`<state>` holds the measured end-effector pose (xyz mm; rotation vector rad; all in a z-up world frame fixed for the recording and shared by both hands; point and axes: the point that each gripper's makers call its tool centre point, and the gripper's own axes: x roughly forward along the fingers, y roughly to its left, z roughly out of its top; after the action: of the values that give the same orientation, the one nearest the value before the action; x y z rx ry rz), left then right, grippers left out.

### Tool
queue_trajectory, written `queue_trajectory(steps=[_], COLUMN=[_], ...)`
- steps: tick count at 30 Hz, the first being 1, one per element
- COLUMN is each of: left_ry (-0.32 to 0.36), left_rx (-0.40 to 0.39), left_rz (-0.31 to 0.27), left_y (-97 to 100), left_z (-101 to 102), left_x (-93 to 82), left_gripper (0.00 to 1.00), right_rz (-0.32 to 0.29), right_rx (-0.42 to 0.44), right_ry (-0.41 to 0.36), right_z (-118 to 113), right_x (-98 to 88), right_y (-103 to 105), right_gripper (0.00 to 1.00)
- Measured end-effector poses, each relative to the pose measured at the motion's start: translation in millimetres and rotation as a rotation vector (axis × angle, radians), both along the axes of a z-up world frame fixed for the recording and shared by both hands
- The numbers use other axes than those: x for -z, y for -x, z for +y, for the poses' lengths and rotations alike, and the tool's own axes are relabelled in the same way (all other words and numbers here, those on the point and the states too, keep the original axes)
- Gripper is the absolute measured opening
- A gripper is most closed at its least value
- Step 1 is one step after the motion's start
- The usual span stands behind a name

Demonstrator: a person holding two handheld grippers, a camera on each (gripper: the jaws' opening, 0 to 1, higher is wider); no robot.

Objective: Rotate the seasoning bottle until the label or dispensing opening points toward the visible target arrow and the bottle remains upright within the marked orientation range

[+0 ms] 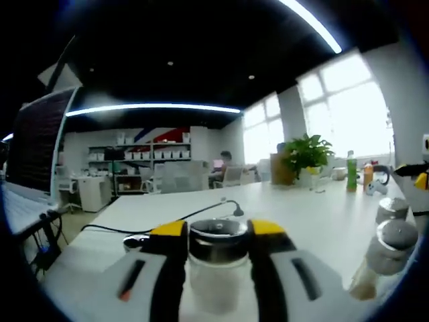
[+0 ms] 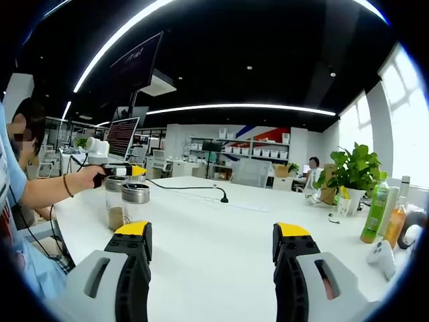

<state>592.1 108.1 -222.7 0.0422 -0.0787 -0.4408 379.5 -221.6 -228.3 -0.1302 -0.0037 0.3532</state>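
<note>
A glass seasoning bottle [image 1: 218, 268] with a shiny metal lid stands upright on the white table [image 1: 295, 208] at the bottom middle of the left gripper view. My left gripper [image 1: 218, 235] is shut on it, one yellow-tipped jaw on each side just below the lid. Two more metal-lidded bottles [image 1: 394, 241] stand close by on the right. In the right gripper view a person's hand holds the left gripper [image 2: 127, 172] over those bottles [image 2: 135, 201] at the far left. My right gripper [image 2: 213, 241] is open, jaws wide apart, with bare table between them.
A black cable [image 2: 194, 189] runs across the table [image 2: 221, 221] to a small stand. A potted plant [image 2: 352, 171], a green bottle [image 2: 375, 208], an orange bottle [image 2: 397, 221] and a white controller [image 2: 382, 256] sit at the right. A laptop screen [image 1: 37, 144] stands at the left.
</note>
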Motion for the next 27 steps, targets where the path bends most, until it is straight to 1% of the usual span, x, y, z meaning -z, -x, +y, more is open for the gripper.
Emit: queue_trajectory(steps=[7,12,15,21,27], left_ry=[0.026,0.061,0.06,0.025,0.042], left_rx=[0.007,0.019,0.022,0.03,0.034], left_rz=[-0.012,-0.017,-0.029,-0.037,-0.021], left_y=[19.1,35.1,44.3,63.6,77.8], left_z=[0.8,1.3,0.6,-0.9,1.8], left_x=[-4.4,-7.1,-8.6,-5.2,0.6], left_gripper=[0.36,0.36,0.36,0.36,0.36], right_rz=[0.013,0.014,0.015,0.014,0.022], right_rx=[-0.011,-0.014,-0.013,-0.009,-0.012], right_ry=[-0.012,-0.013,-0.014,-0.013,-0.013], right_z=[2.8,3.3,3.0,0.9,2.0], right_x=[4.1,4.9,5.3,5.6,8.0], right_y=[-0.1,0.5,0.7,2.4,3.3], right_gripper=[0.76,0.76,0.76,0.75,0.75])
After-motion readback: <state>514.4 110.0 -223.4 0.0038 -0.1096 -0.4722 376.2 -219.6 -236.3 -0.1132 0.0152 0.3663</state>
